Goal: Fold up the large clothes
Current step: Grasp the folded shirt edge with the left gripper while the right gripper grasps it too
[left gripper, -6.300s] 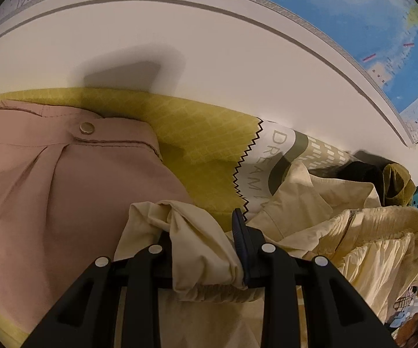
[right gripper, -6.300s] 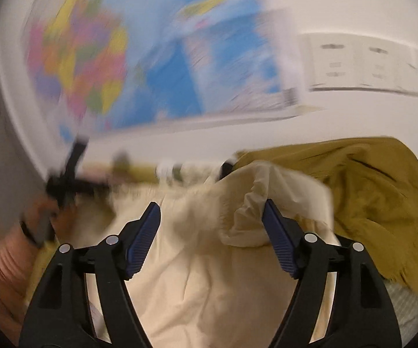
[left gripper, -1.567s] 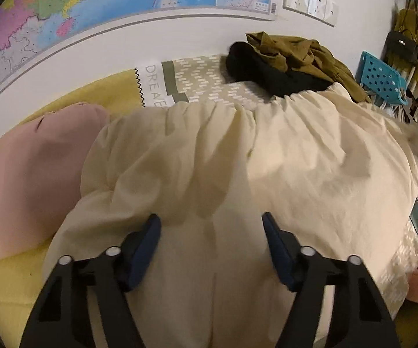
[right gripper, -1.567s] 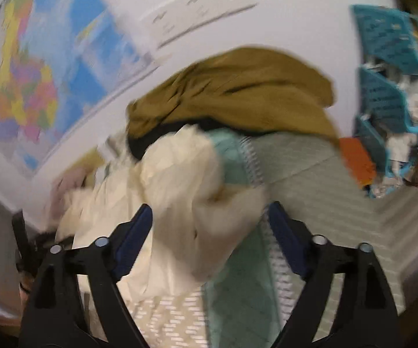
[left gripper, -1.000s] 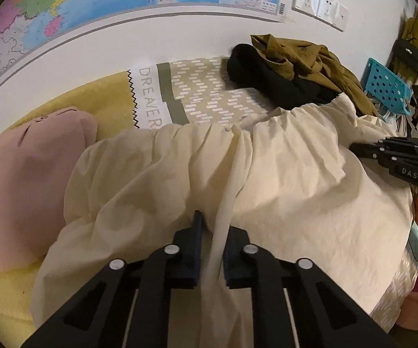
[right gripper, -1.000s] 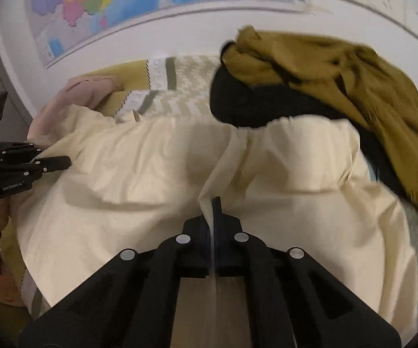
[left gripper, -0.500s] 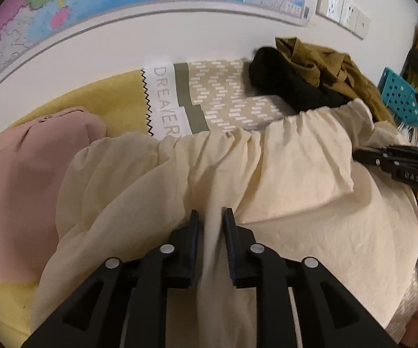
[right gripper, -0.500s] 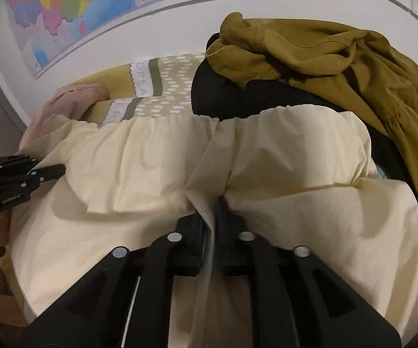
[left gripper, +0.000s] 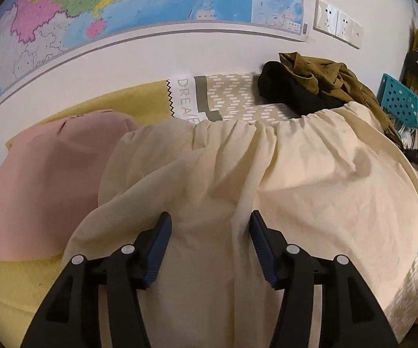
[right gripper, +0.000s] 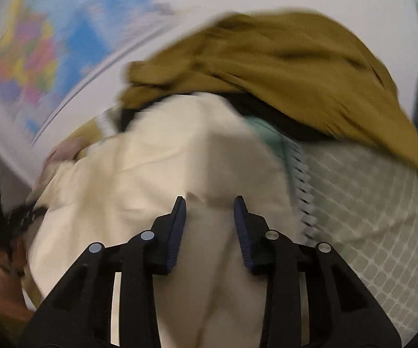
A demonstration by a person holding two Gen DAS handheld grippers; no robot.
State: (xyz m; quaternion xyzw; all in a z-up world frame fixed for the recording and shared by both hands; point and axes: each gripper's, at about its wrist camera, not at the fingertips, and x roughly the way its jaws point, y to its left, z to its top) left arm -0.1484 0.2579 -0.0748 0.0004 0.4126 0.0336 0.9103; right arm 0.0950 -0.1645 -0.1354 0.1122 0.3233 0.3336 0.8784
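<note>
The cream garment (left gripper: pixel 267 179) lies spread over the patterned bedspread (left gripper: pixel 232 98), centre frame. A wall map (left gripper: pixel 121 8) spans the top; wall sockets (left gripper: pixel 338 27) upper right. Left gripper (left gripper: pixel 210 243) and right gripper (right gripper: pixel 209 226): jaws opening, fabric between, pads clear.

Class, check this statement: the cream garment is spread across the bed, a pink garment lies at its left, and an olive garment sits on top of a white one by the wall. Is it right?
Not quite. In the left wrist view the olive garment sits on a black garment, not a white one. The rest holds: the cream garment is spread across the bed, with the pink garment at its left.
</note>
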